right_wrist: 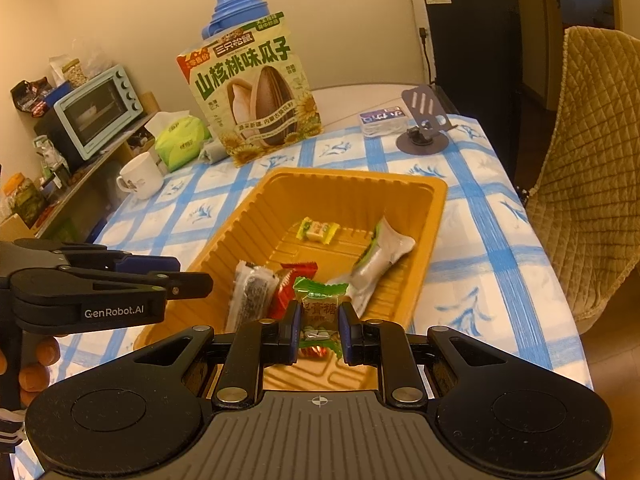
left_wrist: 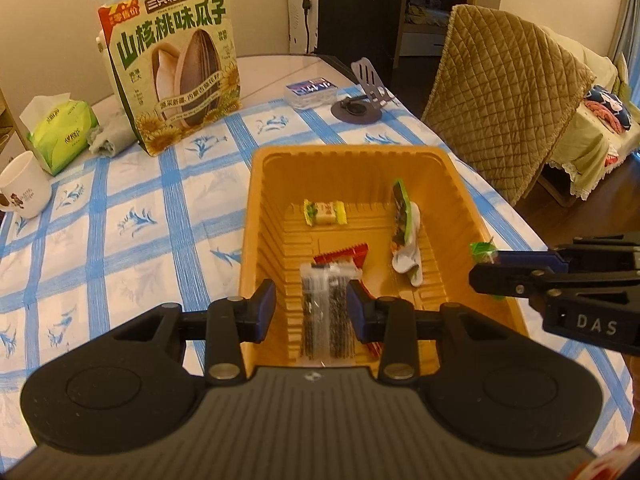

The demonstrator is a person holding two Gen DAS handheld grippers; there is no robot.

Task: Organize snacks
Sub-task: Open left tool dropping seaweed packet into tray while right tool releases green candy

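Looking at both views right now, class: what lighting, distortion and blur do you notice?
Left wrist view: warm yellowish light; fisheye bends the checked tablecloth lines, dark corners; the seed bag looks sharp, while the left gripper looks slightly soft. Right wrist view: same amber cast; the table edge curves; the green candy in the right gripper reads clearly.

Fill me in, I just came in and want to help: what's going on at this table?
A person holding a gripper in each hand is sorting snacks into an orange tray. The right gripper is shut on a green-wrapped candy above the tray's near end. The left gripper hangs over the tray, jaws partly apart, holding nothing. A clear dark-filled packet, a red packet, a yellow candy and a white pouch already lie inside.
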